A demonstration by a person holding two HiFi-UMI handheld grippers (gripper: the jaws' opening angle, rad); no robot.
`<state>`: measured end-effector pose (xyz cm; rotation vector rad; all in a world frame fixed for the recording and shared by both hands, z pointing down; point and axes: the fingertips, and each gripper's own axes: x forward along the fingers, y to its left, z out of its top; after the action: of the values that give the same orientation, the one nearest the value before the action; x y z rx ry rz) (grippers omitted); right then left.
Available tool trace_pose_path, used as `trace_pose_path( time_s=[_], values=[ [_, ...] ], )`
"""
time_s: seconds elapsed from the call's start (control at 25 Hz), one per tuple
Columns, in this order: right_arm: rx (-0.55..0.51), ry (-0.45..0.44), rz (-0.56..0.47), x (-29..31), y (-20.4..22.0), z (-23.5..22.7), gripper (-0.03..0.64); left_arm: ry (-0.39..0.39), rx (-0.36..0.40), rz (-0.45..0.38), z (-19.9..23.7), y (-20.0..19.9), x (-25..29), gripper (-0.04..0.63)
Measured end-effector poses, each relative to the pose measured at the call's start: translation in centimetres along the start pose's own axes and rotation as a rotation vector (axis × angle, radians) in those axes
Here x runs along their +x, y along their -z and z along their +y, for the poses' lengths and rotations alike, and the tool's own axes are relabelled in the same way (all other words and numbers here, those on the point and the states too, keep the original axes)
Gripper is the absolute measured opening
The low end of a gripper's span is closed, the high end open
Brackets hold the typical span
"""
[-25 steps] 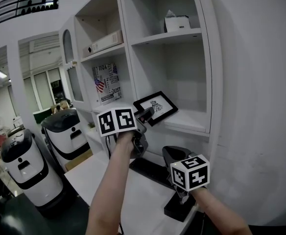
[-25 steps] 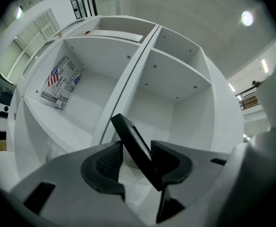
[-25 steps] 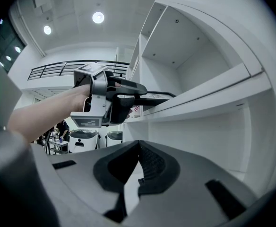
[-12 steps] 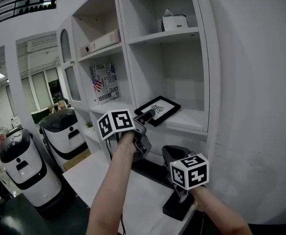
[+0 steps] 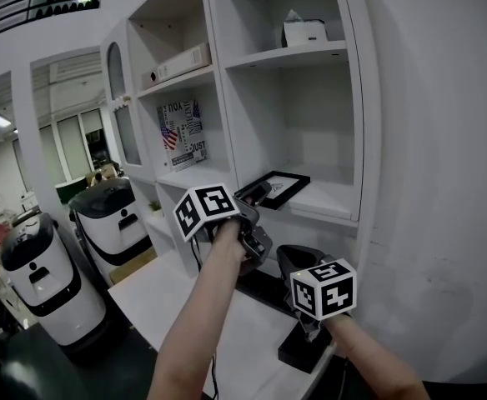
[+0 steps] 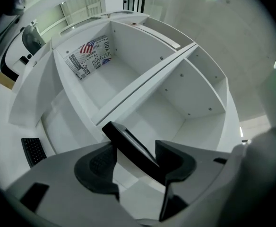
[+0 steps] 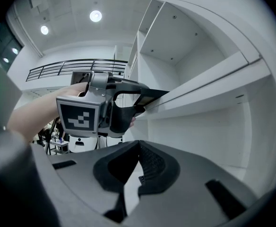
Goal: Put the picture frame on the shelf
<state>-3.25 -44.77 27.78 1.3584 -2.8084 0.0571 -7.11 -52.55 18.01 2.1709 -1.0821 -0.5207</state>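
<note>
The black picture frame (image 5: 278, 183) lies nearly flat on the lower shelf board (image 5: 327, 200) of the white shelving unit, its near corner over the front edge. My left gripper (image 5: 256, 193) is at that corner and its jaws are opening. In the left gripper view the picture frame (image 6: 128, 143) runs slantwise between the jaws of the left gripper (image 6: 135, 162), leaning on the right one, with a white gap beside the left pad. My right gripper (image 5: 293, 258) hangs lower, over the desk. In its own view the right gripper (image 7: 138, 167) is shut on nothing.
A flag-print poster (image 5: 183, 136) stands in the left compartment. A flat white box (image 5: 177, 65) and a tissue box (image 5: 303, 32) sit on upper shelves. A black stand (image 5: 306, 352) rests on the white desk (image 5: 185, 307). Two white-and-black machines (image 5: 39, 277) stand at the left.
The frame has tipped down from a steep slant to lie almost flat on the shelf. My left gripper has moved a little right and down with it. My right gripper has stayed put.
</note>
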Motion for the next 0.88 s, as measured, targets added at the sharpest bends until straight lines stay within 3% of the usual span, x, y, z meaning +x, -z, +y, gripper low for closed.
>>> trace_pose_path(
  time_s=[0.24,0.88],
  values=[
    [0.009,-0.002,0.001,0.2,0.1,0.0,0.000,-0.041,0.018,-0.020,0.1,0.0,0.1,0.247],
    [0.034,0.007,0.008,-0.3,0.8,-0.4,0.000,0.048,0.027,-0.018,-1.0,0.8,-2.0,0.273]
  ],
)
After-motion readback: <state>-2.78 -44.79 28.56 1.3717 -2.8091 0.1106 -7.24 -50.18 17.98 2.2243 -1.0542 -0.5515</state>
